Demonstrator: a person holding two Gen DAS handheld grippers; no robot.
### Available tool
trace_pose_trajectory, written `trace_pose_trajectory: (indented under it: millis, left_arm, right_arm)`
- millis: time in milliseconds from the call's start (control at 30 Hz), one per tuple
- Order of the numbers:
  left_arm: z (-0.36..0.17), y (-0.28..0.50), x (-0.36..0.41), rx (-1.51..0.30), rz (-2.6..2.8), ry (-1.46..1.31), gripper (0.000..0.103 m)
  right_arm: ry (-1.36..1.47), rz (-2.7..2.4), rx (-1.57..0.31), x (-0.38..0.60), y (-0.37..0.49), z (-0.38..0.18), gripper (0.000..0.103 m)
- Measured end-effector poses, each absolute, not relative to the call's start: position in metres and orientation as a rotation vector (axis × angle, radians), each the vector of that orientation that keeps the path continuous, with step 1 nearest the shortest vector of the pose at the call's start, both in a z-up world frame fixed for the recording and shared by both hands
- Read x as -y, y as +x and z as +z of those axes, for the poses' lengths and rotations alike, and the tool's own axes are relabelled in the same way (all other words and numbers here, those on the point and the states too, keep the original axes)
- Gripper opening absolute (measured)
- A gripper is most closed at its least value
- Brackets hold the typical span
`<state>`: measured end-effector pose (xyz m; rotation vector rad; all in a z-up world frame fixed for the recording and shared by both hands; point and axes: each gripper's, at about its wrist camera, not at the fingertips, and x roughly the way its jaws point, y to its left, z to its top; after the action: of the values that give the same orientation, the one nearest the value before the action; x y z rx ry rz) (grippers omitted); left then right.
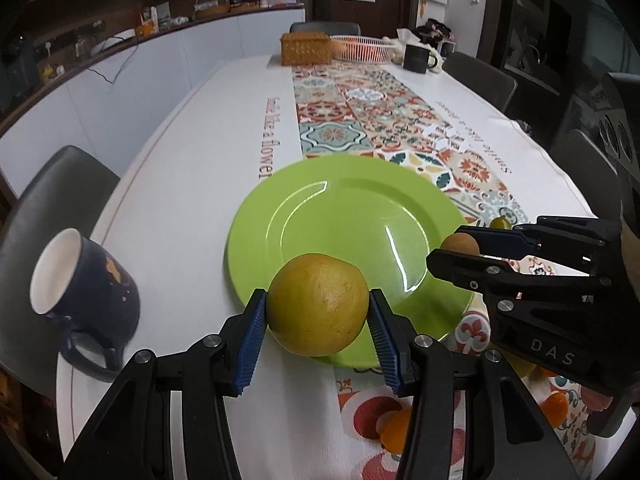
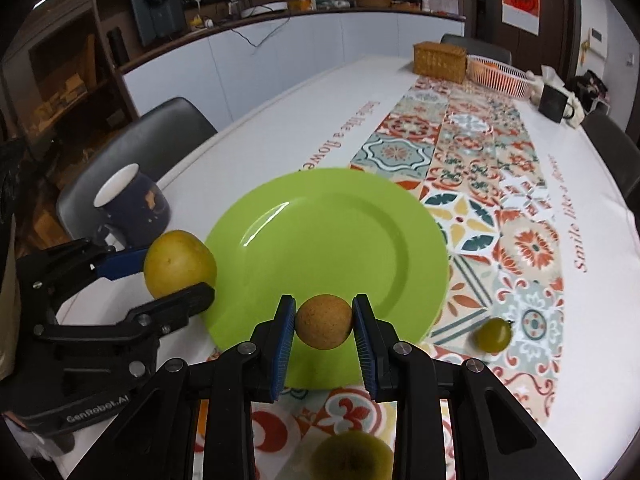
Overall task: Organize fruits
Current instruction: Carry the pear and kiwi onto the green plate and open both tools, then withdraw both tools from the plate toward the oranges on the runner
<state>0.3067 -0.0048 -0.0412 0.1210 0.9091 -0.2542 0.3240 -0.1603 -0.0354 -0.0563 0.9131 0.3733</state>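
Note:
My left gripper [image 1: 317,304] is shut on a large yellow-green citrus fruit [image 1: 318,304] and holds it over the near rim of the green plate [image 1: 344,216]. My right gripper [image 2: 324,316] is shut on a small round brown fruit [image 2: 324,322] over the plate's [image 2: 320,240] near edge. Each gripper shows in the other's view: the right one [image 1: 460,250] with its brown fruit [image 1: 460,245], the left one [image 2: 176,272] with the citrus [image 2: 179,264]. A small green fruit [image 2: 493,334] lies on the runner right of the plate. Another green fruit [image 2: 352,456] lies under my right gripper.
A dark blue mug [image 1: 84,276] stands left of the plate near the table edge. Small orange fruits [image 1: 394,428] lie on the runner near me. A wicker box [image 1: 306,48], a white basket [image 1: 362,47] and a black mug [image 1: 416,58] stand at the far end. Chairs surround the table.

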Motion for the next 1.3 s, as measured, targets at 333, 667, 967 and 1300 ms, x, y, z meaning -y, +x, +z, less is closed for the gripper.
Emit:
trace_pose_trajectory:
  millis: [333, 667, 967, 1300]
  left_arm:
    - [-0.043, 0.308, 0.001, -0.909, -0.22, 0.114, 0.064]
    - [0.0, 0.26, -0.003, -0.796, -0.12, 0.129, 0.071]
    - [0.039, 0.2, -0.008, -0.676, -0.104, 0.13, 0.081]
    - [0.055, 0.148, -0.024, -0.646, -0.098, 0.065, 0.088]
  right_arm:
    - [-0.039, 0.332, -0.953, 0.165, 0.334, -0.048, 0.044]
    - [-0.047, 0.276, -0.808, 0.178, 0.287, -0.009, 0.046]
    - [-0.04, 0.266, -0.685, 0.182, 0.225, 0.027, 0.055]
    - [0.001, 0.245, -0.566, 0.176, 0.165, 0.055, 0.073]
